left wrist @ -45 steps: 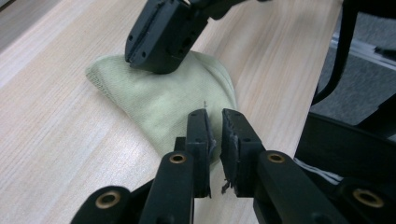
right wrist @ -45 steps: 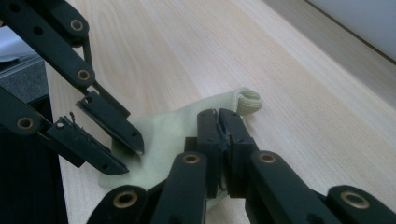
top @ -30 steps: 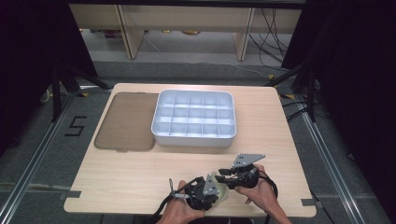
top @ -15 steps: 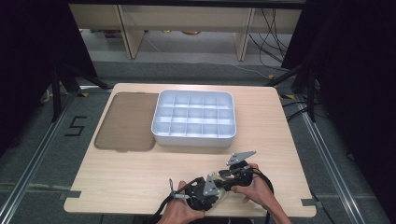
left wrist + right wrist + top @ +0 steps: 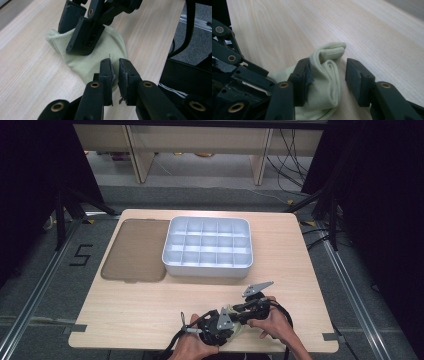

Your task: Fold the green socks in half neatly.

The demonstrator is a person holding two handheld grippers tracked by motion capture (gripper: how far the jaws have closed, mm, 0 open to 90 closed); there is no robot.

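Sock (image 5: 324,82), pale green, lies at the table's (image 5: 150,315) near edge mid-fold: left gripper (image 5: 115,72) fingers pressed nearly together, pinching its edge, right gripper (image 5: 328,75) fingers just closing, spread round the rolled fold; next, clamp and roll tighter.

Probably a lab — black curtains (image 5: 30,180), taped floor number (image 5: 81,255), cables (image 5: 290,150), wooden table (image 5: 280,250).

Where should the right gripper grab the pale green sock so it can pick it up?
Probably the rolled fold of the sock, the thick raised part lying between the right gripper's open jaws. Come straight down along it from above, one jaw on each side; the roll stands up off the table and gives bulk to pinch, while the flat part offers little. The left gripper already pinches the opposite edge.
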